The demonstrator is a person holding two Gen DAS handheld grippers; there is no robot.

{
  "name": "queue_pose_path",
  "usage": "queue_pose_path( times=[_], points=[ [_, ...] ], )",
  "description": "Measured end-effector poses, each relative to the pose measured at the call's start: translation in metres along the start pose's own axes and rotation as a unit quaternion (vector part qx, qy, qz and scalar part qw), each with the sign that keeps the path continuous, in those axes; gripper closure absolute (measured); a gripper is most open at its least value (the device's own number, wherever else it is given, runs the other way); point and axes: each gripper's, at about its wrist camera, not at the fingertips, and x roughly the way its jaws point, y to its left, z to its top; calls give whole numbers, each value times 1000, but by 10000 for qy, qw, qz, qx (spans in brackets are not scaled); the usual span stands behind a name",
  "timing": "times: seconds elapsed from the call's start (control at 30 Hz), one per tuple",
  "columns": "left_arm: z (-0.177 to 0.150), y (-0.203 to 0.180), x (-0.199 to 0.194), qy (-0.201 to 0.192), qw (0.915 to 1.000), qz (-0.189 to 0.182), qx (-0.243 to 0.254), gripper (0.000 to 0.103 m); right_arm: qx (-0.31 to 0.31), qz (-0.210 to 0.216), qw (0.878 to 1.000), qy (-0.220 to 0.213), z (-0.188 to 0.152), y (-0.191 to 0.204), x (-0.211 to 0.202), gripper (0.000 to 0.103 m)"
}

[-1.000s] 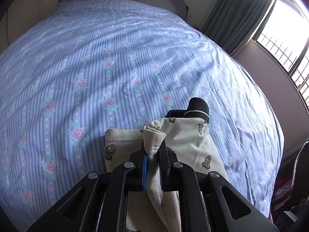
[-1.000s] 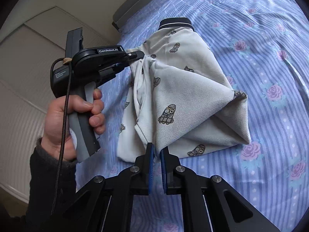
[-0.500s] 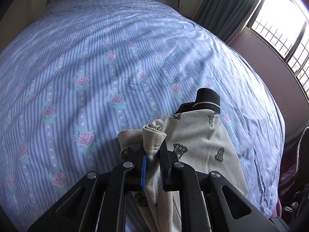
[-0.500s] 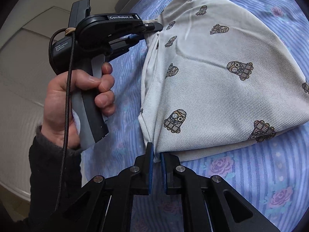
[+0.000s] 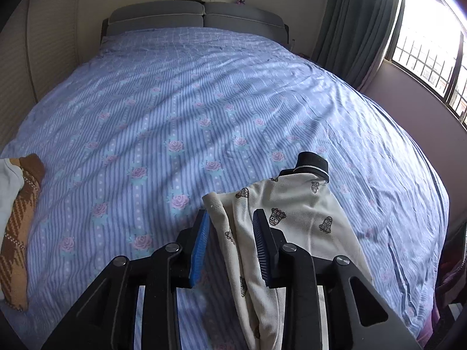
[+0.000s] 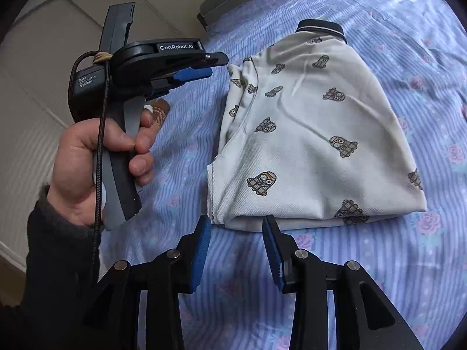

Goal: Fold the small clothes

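Cream shirt: the polo shirt [image 6: 315, 134] lies folded on the striped bedsheet [image 6: 408, 262], near the bed's right side in the left wrist view, its dark collar [image 6: 319, 27] toward the headboard [image 5: 198, 17].
Left gripper: the left gripper [image 5: 230, 224] has its jaws opening; a raised fold of the shirt's edge [image 5: 224, 218] stands between the blue pads, seemingly loose.
Right gripper: the right gripper [image 6: 236, 227] has its jaws opening, just short of the shirt's near folded edge, with nothing between them.
Long axis: it runs from the near fold up to the collar, roughly along the bed's length, collar end pointing away from both cameras.
Snag risk: as I judge it, the upright fold could catch on the left pad as the hand [image 6: 96, 160] draws back, dragging the layers open.
Slump risk: that fold looks unsupported; it may flop outward and spoil the neat side.
Clutter: a brown checked garment [image 5: 17, 233] lies well apart at the left.
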Motion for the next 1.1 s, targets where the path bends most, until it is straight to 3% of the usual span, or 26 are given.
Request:
queue_pose_path(
  times=[0.2,0.27,0.53,0.6,0.67,0.9,1.1],
  points=[
    [3,-19,24,281,9994,-51,211,71,-391,-738,9955,-446,15,-13,-30,65],
    [5,-19,37,375,9992,-8,144,71,-483,-1030,9918,-590,35,-30,-44,65],
    [0,-5,69,610,9978,216,-135,75,-555,-1784,9796,-741,75,-72,-30,65],
    [-4,-5,73,654,9976,193,-134,90,-551,-1901,9776,-712,81,-81,-24,65],
    [-7,-5,74,614,9978,204,-116,97,-498,-1974,9769,-655,89,-90,-15,65],
    [-5,0,50,305,9989,331,-130,98,-495,-2018,9756,-711,106,-99,-13,65],
    [-8,5,58,435,9988,175,-170,98,-541,-2084,9738,-728,113,-100,-11,65]
  ],
)
